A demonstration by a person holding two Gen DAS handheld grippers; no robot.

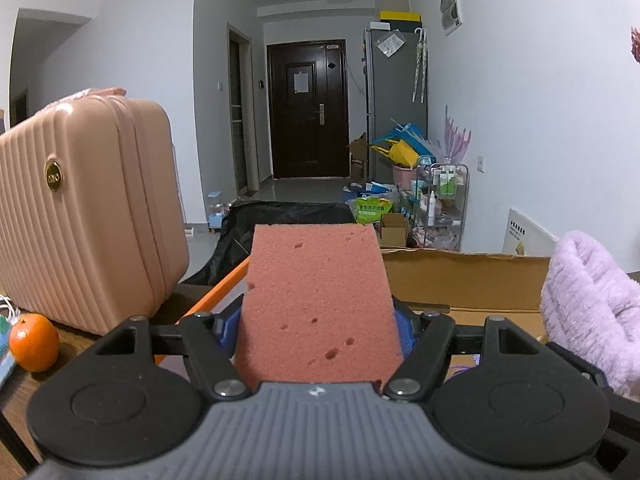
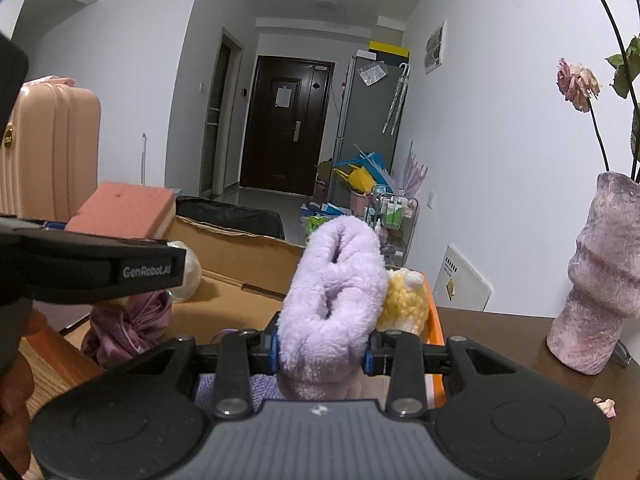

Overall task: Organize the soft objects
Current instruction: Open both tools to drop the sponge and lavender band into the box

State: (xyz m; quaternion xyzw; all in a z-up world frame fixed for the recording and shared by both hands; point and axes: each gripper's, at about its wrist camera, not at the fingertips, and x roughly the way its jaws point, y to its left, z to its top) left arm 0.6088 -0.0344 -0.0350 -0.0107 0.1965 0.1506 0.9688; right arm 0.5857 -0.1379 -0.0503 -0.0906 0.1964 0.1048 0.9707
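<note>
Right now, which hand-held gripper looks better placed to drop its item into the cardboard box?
Right, probably: its hand-held gripper holds the purple fleece directly over the cardboard box; the left's sponge is near the edge.

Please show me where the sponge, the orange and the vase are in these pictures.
sponge point(image 1: 318, 304): left wrist view, middle of its top face.
orange point(image 1: 34, 342): left wrist view, middle of its peel.
vase point(image 2: 596, 276): right wrist view, middle of its body.

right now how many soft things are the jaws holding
2: a pink porous sponge block clamped in the left gripper, and a fluffy lilac plush roll clamped in the right gripper. More soft items may be hidden in the cardboard box.
</note>
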